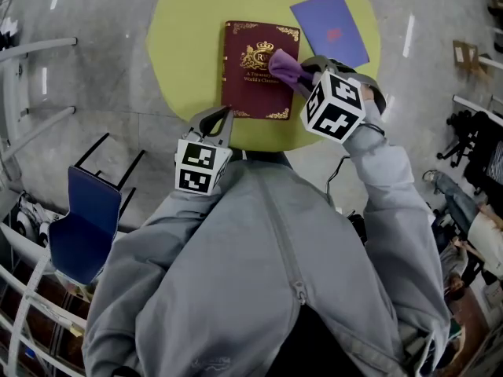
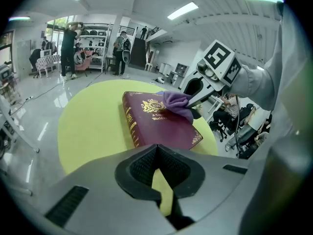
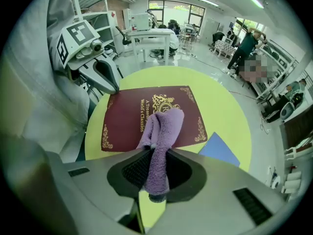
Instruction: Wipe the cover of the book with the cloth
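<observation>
Two risks are showing. The right gripper [image 3: 155, 155] is clamping its jaws on the purple cloth [image 1: 289, 69], which is resting on the gold crest of the maroon book [image 1: 255, 85]. The book is lying closed near the counter's [image 1: 189, 30] near edge. The left gripper [image 2: 156, 148] is hovering by the book's near-left corner, jaws together on nothing. If the book is not being pinned, a hard stroke toward the person could be sliding it toward that edge, and the draped cloth could be dragging loose.
</observation>
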`<state>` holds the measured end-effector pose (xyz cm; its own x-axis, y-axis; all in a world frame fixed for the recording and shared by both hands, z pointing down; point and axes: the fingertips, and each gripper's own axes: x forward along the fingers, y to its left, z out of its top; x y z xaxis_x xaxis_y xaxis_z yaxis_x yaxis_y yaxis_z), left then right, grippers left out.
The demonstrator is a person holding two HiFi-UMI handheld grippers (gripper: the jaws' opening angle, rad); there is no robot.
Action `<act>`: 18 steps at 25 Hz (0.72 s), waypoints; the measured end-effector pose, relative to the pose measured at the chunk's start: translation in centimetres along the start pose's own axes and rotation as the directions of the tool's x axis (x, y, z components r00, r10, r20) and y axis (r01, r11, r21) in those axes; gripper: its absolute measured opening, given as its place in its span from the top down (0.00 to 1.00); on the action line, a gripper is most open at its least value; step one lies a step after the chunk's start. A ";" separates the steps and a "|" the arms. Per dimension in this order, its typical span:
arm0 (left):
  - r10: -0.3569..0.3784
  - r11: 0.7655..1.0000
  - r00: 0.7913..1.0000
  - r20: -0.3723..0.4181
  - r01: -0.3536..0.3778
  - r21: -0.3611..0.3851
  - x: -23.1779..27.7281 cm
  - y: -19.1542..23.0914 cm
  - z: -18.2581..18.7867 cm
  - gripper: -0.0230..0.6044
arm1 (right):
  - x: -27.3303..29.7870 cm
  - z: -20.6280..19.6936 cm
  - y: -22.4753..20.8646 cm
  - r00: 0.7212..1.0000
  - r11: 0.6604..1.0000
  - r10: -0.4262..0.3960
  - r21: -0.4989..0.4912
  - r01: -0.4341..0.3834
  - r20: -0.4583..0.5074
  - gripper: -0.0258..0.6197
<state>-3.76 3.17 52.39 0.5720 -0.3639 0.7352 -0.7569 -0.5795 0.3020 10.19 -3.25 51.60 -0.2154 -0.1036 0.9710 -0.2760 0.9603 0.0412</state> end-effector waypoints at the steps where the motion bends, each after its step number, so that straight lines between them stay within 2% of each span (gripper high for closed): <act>1: -0.004 1.000 1.000 -0.001 0.004 -0.001 0.0 -0.1 0.1 0.93 | -0.1 -0.3 0.0 1.000 1.000 -0.002 0.009 0.002 -0.004 0.83; 10: -0.009 1.000 1.000 -0.009 0.009 0.020 -0.3 -0.2 0.0 0.93 | -0.4 -2.3 0.2 1.000 0.995 -0.004 0.095 0.007 -0.026 0.83; 18: -0.019 0.999 1.000 -0.023 0.020 0.037 -0.8 -0.2 -0.8 0.93 | -0.7 -5.4 0.6 0.996 0.985 -0.011 0.173 0.025 -0.084 0.83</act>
<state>-4.34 4.14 52.30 0.5787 -0.3359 0.7431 -0.7334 -0.6129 0.2941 15.24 -1.25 52.18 -0.1335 -0.0917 0.9868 -0.4388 0.8983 0.0241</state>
